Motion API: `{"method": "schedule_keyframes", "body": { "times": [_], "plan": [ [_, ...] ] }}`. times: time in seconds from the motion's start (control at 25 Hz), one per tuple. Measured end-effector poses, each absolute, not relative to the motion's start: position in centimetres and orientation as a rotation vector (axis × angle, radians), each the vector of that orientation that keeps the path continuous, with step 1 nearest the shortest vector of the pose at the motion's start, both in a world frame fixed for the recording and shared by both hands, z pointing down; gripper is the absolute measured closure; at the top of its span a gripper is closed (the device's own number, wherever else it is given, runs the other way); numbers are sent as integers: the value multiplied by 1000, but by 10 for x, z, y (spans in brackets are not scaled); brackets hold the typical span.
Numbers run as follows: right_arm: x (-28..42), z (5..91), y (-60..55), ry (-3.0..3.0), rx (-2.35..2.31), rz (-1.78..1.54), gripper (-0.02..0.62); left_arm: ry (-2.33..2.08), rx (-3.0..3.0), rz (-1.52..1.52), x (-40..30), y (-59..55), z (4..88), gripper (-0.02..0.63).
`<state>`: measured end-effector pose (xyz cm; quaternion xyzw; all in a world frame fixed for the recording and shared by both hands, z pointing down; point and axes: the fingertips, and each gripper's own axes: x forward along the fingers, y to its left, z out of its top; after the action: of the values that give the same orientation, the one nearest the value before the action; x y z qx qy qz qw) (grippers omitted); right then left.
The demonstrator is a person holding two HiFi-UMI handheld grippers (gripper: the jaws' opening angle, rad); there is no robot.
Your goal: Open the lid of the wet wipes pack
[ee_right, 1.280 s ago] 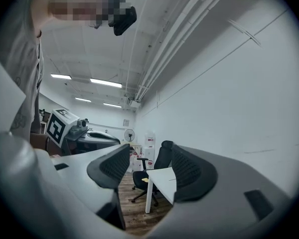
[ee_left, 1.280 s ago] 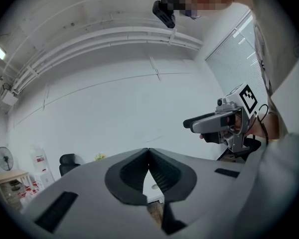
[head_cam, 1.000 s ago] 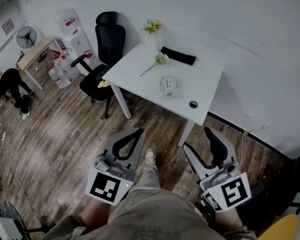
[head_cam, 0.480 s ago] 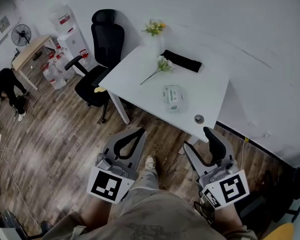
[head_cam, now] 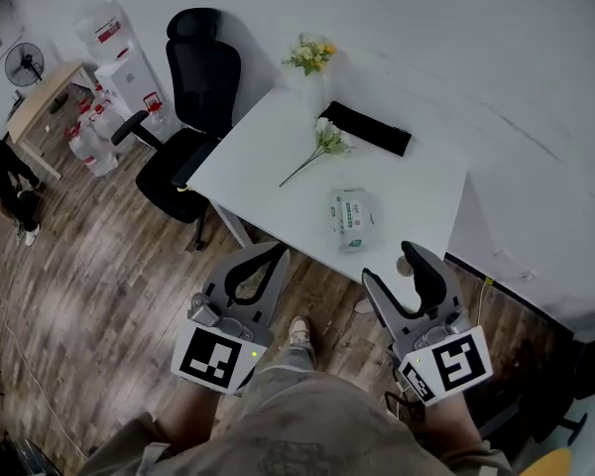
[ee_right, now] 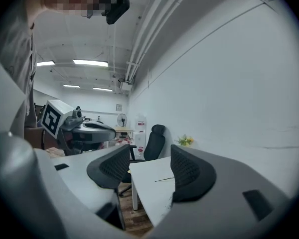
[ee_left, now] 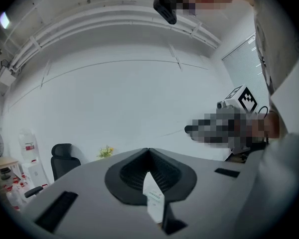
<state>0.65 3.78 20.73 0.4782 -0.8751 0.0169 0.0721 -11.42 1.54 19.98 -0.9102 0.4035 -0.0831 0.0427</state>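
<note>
White table (head_cam: 416, 196) bears wet wipes pack (head_cam: 350, 218) near its front edge.

Before me, the wet wipes pack (head_cam: 351, 218) lies on the table (head_cam: 268, 162), a flower (head_cam: 318, 148) behind it. A chair (head_cam: 190, 102) stands left.

My head camera looks steeply down past my legs at the wooden floor (head_cam: 99, 266). My left gripper (head_cam: 276, 253) and right gripper (head_cam: 391, 266) sit close beneath it, and the white table (head_cam: 416, 191) lies farther ahead. The left gripper view looks along its touching jaws, tilted up at the white wall (ee_left: 114, 98). The right gripper view looks between parted jaws toward the table's near corner. All three views share the black chair (head_cam: 193, 87) and the yellow flowers (head_cam: 309, 56) at the table's far edge. Each gripper view catches the other gripper at its side.
</note>
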Motion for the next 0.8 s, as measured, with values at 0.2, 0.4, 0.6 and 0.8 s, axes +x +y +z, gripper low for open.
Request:
{"method": "schedule_keyframes", "body": {
  "times": [0.2, 0.4, 0.6, 0.8],
  "plan": [
    [0, 216, -19, -2580, 1461, 81, 334, 1186, -2818, -271, -117, -42, 206, 589],
    [3, 225, -62, -2534, 1503, 112, 334, 1123, -2842, -290, -113, -85, 213, 589],
    [12, 235, -91, -2504, 1510, 133, 333, 1109, -2853, -305, -107, -112, 219, 589],
    [24, 248, -113, -2495, 1491, 168, 336, 1132, -2852, -342, -96, -129, 226, 589]
  ]
}}
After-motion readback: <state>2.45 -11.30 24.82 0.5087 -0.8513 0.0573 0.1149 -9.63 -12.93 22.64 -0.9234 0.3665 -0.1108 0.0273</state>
